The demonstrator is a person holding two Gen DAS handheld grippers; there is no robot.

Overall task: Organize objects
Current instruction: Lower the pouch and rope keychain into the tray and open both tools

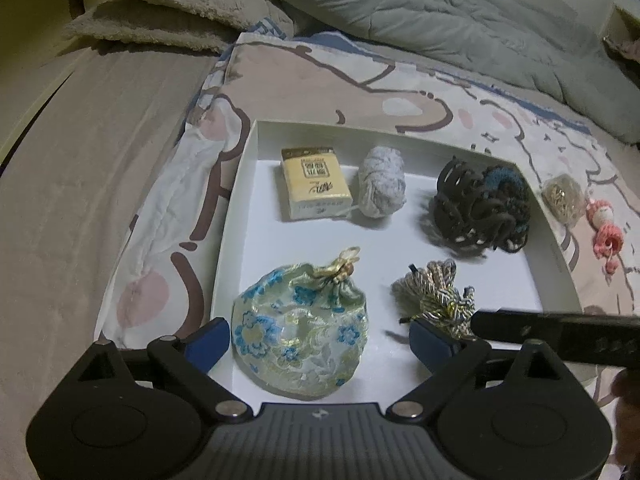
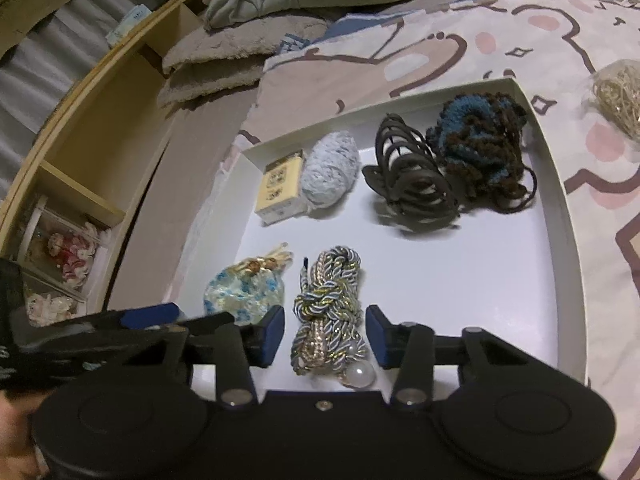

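A white tray (image 1: 248,168) lies on the bed. In it are a yellow box (image 1: 314,182), a pale yarn ball (image 1: 382,182), a dark hair claw (image 1: 460,196) with a blue-brown scrunchie (image 1: 506,184), a floral drawstring pouch (image 1: 300,328) and a twisted silver-gold cord (image 1: 438,296). My left gripper (image 1: 320,348) is open, its fingers on either side of the pouch. My right gripper (image 2: 325,338) is open, its fingers on either side of the cord (image 2: 328,308). The tray (image 2: 560,184) also shows in the right wrist view.
Outside the tray on the patterned bedsheet lie a gold tangle (image 1: 562,196) and a pink bead charm (image 1: 604,232). A grey quilt (image 1: 440,12) and fuzzy blankets (image 1: 168,8) lie behind. A wooden shelf (image 2: 80,160) stands beside the bed.
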